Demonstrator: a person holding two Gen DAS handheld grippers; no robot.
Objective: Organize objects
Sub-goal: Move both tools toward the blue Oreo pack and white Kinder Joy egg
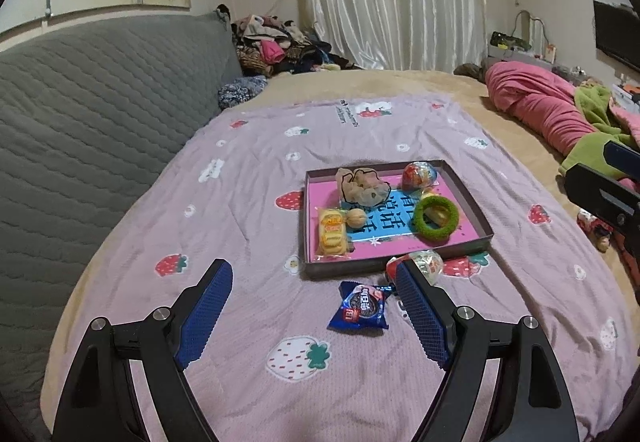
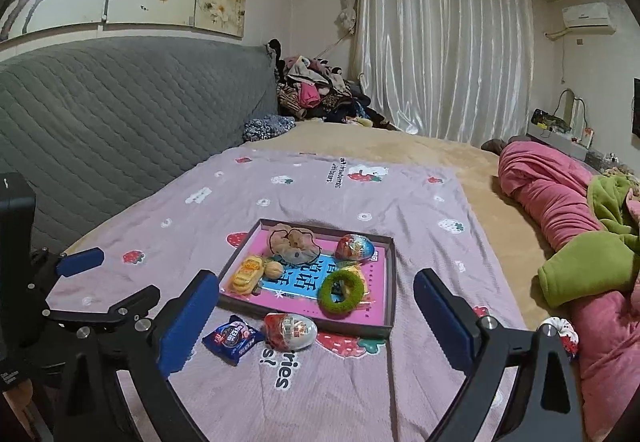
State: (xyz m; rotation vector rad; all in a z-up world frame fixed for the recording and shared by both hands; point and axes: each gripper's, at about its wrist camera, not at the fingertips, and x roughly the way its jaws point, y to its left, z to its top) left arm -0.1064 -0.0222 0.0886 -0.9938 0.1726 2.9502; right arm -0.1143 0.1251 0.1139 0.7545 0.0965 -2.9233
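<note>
while both jaws gape, blue cookie packet (image 1: pixel 359 306) lies flat, long axis tray-ward.

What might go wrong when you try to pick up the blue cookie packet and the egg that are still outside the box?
The blue cookie packet lies flat on soft purple blanket, so the open left hand-held gripper might pinch fabric too. The plastic egg sits right against the box wall; it may roll away or the fingers may bump the box.
</note>
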